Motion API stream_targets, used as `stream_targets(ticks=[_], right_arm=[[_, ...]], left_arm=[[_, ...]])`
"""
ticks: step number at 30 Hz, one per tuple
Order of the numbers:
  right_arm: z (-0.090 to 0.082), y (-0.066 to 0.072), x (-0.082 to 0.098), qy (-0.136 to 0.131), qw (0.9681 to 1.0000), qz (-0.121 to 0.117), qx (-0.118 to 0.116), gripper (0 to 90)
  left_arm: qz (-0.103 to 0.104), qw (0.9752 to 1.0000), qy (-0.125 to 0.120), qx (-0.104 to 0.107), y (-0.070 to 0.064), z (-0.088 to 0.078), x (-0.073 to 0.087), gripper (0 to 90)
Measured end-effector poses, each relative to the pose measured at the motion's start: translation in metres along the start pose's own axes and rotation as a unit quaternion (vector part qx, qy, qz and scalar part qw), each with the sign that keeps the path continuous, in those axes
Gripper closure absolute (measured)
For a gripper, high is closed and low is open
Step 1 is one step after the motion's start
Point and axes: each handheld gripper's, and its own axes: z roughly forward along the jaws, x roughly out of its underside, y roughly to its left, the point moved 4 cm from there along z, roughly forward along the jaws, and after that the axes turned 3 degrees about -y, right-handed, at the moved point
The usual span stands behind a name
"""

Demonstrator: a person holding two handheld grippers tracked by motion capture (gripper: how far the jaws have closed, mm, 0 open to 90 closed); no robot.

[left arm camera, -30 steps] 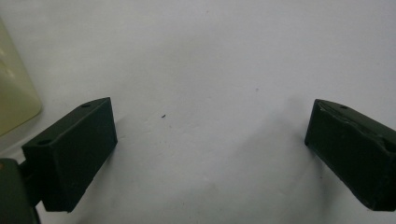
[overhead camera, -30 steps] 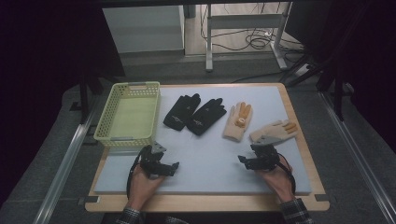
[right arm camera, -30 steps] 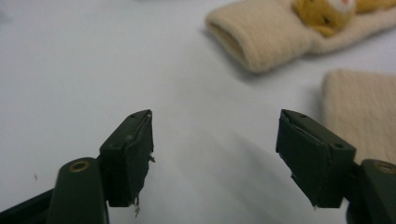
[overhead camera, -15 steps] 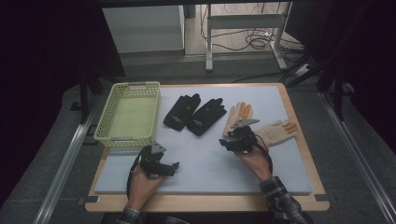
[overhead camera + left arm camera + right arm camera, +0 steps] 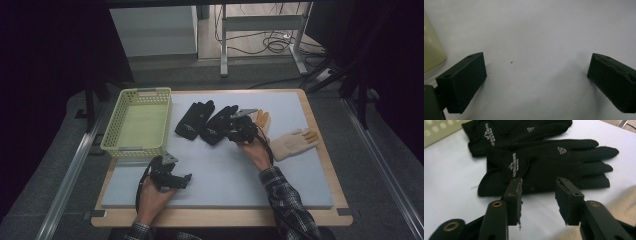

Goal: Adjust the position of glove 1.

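The right tool (image 5: 538,195), jaws just narrowing with nothing between them, hangs at the edge of the near black fabric glove (image 5: 544,165) on the grey worktop (image 5: 225,170); left tool (image 5: 536,80) stands wide.

The black gloves (image 5: 544,162) are smooth, matt cloth with small pale printed logos. Right of them, the cream glove (image 5: 292,144) looks knitted and rough. The basket (image 5: 138,122) is pale perforated plastic. A matt, soft-looking blue-grey mat covers the wood-edged table (image 5: 320,220). The right tool (image 5: 537,195) has matt black pads.
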Motion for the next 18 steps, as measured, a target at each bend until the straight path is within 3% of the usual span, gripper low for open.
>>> stream_targets(ticks=[8,11,12,14,17,18], right_arm=[[0.033,-0.007,-0.003,0.018,0.9996,0.010,0.020,43.4],[0.040,-0.007,0.000,0.026,0.9994,0.006,0.024,41.9],[0.047,-0.006,0.005,0.042,0.9986,-0.009,0.030,42.3],[0.048,-0.005,0.007,0.035,0.9987,-0.007,0.035,47.1],[0.046,-0.002,0.008,0.033,0.9976,-0.015,0.059,73.9],[0.046,-0.002,0.008,0.033,0.9976,-0.015,0.059,73.9]], left_arm=[[-0.001,1.0000,-0.001,0.001,0.000,0.000,0.000,2.4],[-0.001,1.0000,-0.001,0.001,0.000,0.000,0.000,2.4],[-0.001,1.0000,-0.001,0.001,0.000,0.000,0.000,2.4],[-0.001,1.0000,-0.001,0.000,0.000,0.000,0.000,2.4],[0.000,1.0000,0.000,0.000,0.000,0.000,0.000,2.4],[0.000,1.0000,0.000,0.000,0.000,0.000,0.000,2.4]])
